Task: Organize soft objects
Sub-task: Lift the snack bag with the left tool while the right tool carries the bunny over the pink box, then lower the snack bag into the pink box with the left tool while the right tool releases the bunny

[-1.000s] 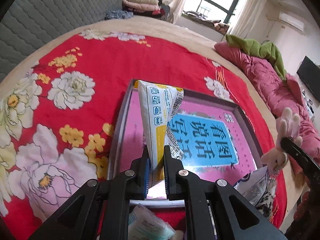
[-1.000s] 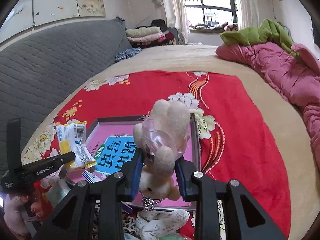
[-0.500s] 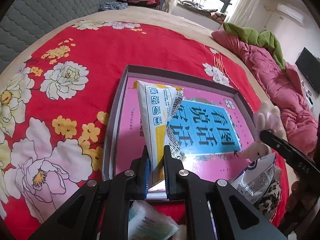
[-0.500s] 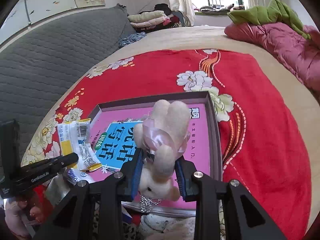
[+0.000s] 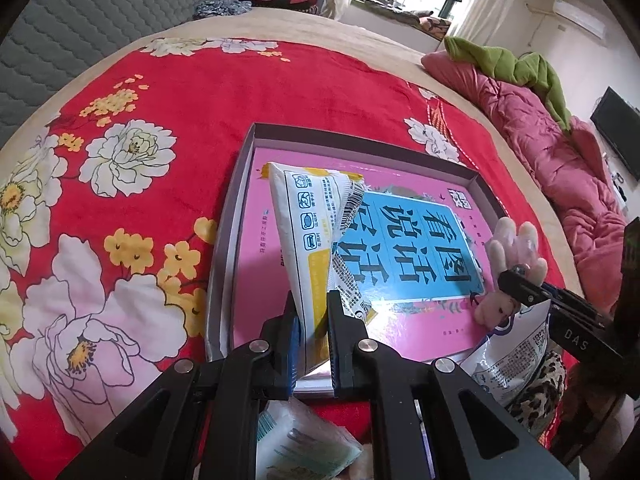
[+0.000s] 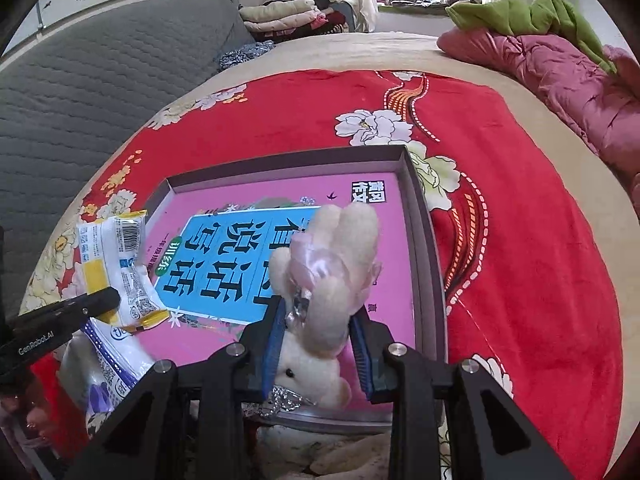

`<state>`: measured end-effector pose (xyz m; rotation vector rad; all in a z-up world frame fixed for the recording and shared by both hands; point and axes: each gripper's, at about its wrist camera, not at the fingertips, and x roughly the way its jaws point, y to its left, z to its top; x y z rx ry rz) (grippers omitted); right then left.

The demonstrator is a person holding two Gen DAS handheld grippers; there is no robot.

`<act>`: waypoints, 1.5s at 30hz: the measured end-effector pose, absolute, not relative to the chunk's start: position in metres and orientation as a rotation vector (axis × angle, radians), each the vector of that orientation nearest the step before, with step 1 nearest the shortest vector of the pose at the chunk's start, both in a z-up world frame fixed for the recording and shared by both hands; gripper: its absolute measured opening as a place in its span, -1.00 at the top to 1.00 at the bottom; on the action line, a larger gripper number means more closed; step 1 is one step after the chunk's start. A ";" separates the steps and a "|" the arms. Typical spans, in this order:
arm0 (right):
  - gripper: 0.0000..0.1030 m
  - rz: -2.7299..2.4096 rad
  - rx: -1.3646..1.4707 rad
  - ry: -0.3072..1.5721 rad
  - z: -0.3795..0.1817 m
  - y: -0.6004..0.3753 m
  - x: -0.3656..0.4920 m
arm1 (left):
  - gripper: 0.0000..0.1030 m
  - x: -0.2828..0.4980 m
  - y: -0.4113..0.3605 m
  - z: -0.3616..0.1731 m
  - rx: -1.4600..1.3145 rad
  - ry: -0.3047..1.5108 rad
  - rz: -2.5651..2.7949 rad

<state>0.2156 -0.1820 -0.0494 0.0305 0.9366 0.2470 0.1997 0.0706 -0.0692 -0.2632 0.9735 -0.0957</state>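
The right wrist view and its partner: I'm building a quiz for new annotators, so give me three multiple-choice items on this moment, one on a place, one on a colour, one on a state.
1. Where does the grey tray lie?
A. on a red flowered blanket
B. on a wooden floor
C. on the grey headboard

2. What colour is the panel with large characters on the book in the tray?
A. green
B. blue
C. orange

3. What does the left gripper hold?
A. nothing
B. the plush toy
C. a white and yellow packet

Answers:
1 A: the red blanket with white and yellow flowers surrounds the tray on all visible sides.
2 B: the panel is blue on a pink cover.
3 C: its jaws are clamped on the packet, while the plush toy sits between the opening jaws of the right gripper.
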 end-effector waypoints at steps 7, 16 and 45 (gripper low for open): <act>0.32 0.221 0.027 0.943 -0.050 -0.184 0.215 | 0.76 0.200 0.071 -0.070 -0.267 0.979 -0.099; 0.08 0.155 -0.042 0.941 -0.047 -0.183 0.214 | 0.76 0.200 0.069 -0.071 -0.254 0.996 -0.109; -0.09 0.004 -0.092 0.908 -0.034 -0.199 0.193 | 0.52 0.200 0.073 -0.071 -0.221 1.041 -0.107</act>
